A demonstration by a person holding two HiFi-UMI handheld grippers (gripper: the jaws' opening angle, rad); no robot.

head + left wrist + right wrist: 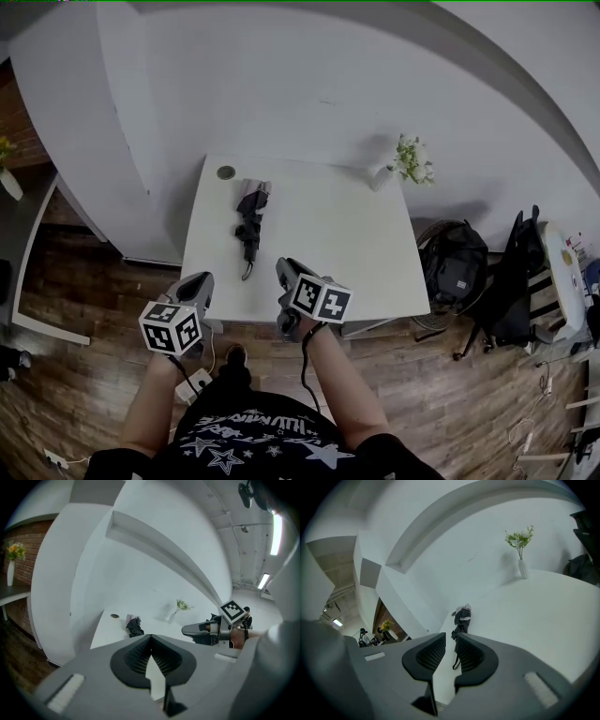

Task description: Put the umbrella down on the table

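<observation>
A folded dark umbrella (248, 225) lies flat on the white table (328, 234), its hooked handle toward the front edge; nothing touches it. It also shows far ahead as the umbrella (134, 626) in the left gripper view and the umbrella (461, 618) in the right gripper view. My left gripper (202, 281) hangs over the table's front left edge, its pads meeting at the tips (150, 637), empty. My right gripper (286, 267) is above the front edge, just right of the handle. A narrow gap stands between the right gripper's (450, 637) pads, with nothing in it.
A white vase of flowers (398, 164) stands at the table's back right corner. A small round disc (226, 172) lies at the back left. A dark backpack (455, 262) and a draped chair (520, 281) are on the wooden floor to the right.
</observation>
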